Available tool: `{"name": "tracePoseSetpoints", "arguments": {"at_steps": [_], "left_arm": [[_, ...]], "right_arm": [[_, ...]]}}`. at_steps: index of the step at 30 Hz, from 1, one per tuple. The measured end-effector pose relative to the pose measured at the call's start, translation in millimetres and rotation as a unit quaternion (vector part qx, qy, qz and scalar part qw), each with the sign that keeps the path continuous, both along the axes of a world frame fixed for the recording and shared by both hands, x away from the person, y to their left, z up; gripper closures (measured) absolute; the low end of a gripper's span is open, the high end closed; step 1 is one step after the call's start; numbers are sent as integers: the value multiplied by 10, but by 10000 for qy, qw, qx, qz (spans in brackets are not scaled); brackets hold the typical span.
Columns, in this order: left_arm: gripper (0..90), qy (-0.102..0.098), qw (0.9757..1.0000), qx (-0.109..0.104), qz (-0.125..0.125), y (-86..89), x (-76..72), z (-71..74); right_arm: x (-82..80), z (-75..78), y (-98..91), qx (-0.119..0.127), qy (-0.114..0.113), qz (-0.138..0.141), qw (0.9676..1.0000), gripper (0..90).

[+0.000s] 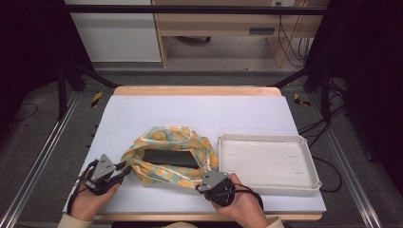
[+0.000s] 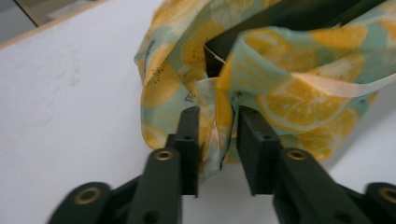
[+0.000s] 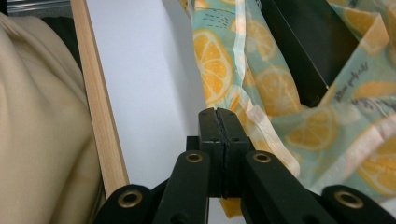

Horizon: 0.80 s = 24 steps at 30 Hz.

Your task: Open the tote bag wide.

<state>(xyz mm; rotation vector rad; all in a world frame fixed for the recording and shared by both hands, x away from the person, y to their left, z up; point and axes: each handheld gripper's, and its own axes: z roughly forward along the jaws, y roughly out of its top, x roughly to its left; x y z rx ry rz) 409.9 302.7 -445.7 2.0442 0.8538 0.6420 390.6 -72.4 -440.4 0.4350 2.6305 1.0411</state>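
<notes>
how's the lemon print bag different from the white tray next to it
The lemon print bag is soft, crumpled cloth in yellow and teal; the white tray is rigid and plain. The bag holds a black box; the tray is empty. The left gripper and right gripper are at the bag's edges; the tray is untouched. Both sit on the white table mat.

Cream sleeves (image 1: 71, 221); each black gripper (image 1: 124, 169) has brass-ringed screws and a grey plate.
</notes>
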Motion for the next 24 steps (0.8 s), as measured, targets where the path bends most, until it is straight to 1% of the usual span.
{"name": "tracePoseSetpoints", "arguments": {"at_steps": [1,2,3,4,5,6,7,8,9,10,11,13,15,16,17,19,20,21,22,23,24], "left_arm": [[607,57,9998,-212,-39,39,-15,20],[558,57,9998,-212,-39,39,-15,20],[558,78,9991,-406,-78,79,-37,39],[501,-13,9985,-530,-129,110,-76,78],[468,-13,9985,-530,-129,110,-76,78],[468,-20,9981,-580,-213,114,-97,108],[459,-83,9976,-625,-300,117,-126,151],[462,-125,9973,-638,-335,113,-150,183],[469,-224,9975,-605,-291,98,-198,232],[483,-224,9975,-605,-291,98,-198,232],[492,-211,9978,-580,-254,79,-236,255],[522,-271,9974,-647,-155,56,-252,282],[548,-336,9972,-663,-128,10,-217,315],[558,-400,9973,-615,-74,-22,-165,334],[578,-383,9971,-656,-53,-43,-116,339],[605,-174,9962,-850,-74,-97,45,334],[627,-174,9962,-850,-74,-97,45,334],[640,-18,9965,-811,-188,-150,147,270],[644,121,9959,-841,-296,-168,158,211],[649,199,9963,-761,-346,-185,143,147],[660,199,9963,-761,-346,-185,143,147]], "right_arm": [[-1,-2,9,-33,-15,32,10000,892],[-1,-2,9,-33,-15,32,10000,892],[0,-6,15,-38,5,11,10000,891],[5,-13,13,-100,-15,3,9999,888],[4,-13,7,-109,-27,0,9999,888],[4,-13,7,-109,-27,0,9999,888],[-1,-15,-2,-119,-27,-1,9999,889],[-3,-32,-14,-120,-24,13,9999,883],[2,-43,-18,-142,-20,-10,9999,877],[2,-43,-18,-142,-20,-10,9999,877],[7,-66,-17,-142,6,-29,9999,869],[1,-83,-7,-156,12,6,9999,866],[-5,-92,-5,-159,44,27,9999,871],[-6,-95,-6,-186,34,63,9998,873],[-6,-101,-7,-176,61,65,9998,870],[-4,-114,-5,-168,78,43,9998,862],[-4,-114,-5,-168,78,43,9998,862],[-1,-130,0,-229,63,31,9997,859],[0,-140,3,-252,71,49,9996,859],[-2,-147,4,-300,63,68,9995,858],[-1,-152,3,-329,54,79,9994,855]]}}
